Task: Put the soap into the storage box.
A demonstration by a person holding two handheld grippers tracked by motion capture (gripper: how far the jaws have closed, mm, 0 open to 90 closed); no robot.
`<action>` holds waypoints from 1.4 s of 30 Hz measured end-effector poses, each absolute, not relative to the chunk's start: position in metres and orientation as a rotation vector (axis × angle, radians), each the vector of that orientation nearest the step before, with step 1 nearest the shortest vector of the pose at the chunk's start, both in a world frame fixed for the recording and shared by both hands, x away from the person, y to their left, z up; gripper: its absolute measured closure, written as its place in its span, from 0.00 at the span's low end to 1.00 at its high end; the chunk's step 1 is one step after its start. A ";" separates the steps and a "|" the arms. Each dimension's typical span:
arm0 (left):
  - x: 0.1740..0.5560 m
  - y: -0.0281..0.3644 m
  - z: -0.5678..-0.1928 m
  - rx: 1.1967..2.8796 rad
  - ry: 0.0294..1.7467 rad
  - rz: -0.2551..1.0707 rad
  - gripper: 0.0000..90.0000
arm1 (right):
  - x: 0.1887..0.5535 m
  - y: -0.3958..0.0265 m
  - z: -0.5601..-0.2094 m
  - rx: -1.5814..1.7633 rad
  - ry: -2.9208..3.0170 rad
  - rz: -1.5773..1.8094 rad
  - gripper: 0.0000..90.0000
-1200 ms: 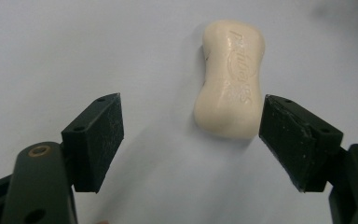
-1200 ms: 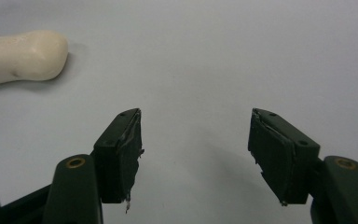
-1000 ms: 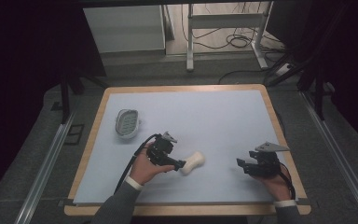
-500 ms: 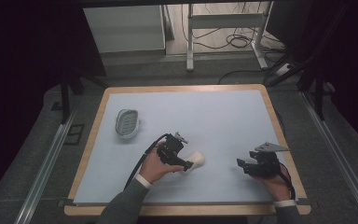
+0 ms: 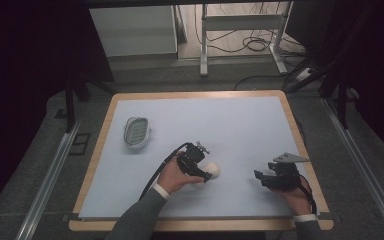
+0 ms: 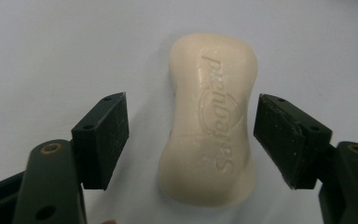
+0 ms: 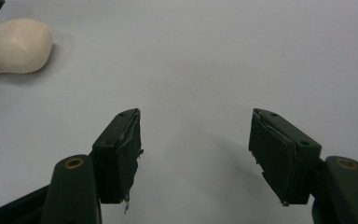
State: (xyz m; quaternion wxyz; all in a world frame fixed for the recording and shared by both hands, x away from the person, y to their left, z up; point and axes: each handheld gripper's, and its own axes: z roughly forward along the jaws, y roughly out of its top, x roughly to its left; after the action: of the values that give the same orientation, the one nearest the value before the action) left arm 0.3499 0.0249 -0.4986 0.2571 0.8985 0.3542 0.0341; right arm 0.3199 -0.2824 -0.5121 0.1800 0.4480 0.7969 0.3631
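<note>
A cream soap bar (image 6: 209,121) with embossed lettering lies flat on the pale blue mat (image 5: 240,125). My left gripper (image 6: 191,105) straddles it, one black pad on each long side. Its jaws have just been closing around the bar; a gap still shows on the left side, and the right pad sits at the bar's edge. From above, the left gripper (image 5: 202,172) covers part of the soap (image 5: 213,170) near the mat's front middle. My right gripper (image 5: 260,177) rests open at the front right with nothing between its fingers; in its own view (image 7: 196,114) the soap (image 7: 14,44) lies far left.
A pale oval soap dish (image 5: 136,132) with a ridged insert sits on the mat's left side. The mat lies on a wooden-edged table (image 5: 100,165). Cables and a metal stand are on the floor beyond the far edge.
My left hand has slid to the right over the soap, and its jaws have narrowed around the bar. The right hand has kept still.
</note>
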 end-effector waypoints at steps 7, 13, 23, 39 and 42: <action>0.353 0.016 -0.504 2.475 0.959 0.077 0.34 | 0.320 -0.283 -0.512 1.274 2.250 1.023 0.37; 0.355 0.009 -0.506 2.516 0.950 0.064 0.35 | 0.321 -0.283 -0.513 1.277 2.247 1.023 0.38; 0.353 0.012 -0.506 2.530 0.953 0.060 0.43 | 0.321 -0.285 -0.513 1.288 2.246 1.021 0.37; 0.355 0.014 -0.506 2.528 0.924 0.045 0.55 | 0.322 -0.285 -0.514 1.294 2.244 1.013 0.37; 0.356 0.016 -0.505 2.529 0.925 0.046 0.55 | 0.322 -0.286 -0.514 1.296 2.240 1.015 0.37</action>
State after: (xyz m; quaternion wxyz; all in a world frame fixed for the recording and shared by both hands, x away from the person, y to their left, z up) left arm 0.3558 0.0158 -0.5049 0.2223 0.9155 0.3349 0.0168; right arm 0.3217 -0.2857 -0.5141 0.1802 0.4585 0.7926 0.3592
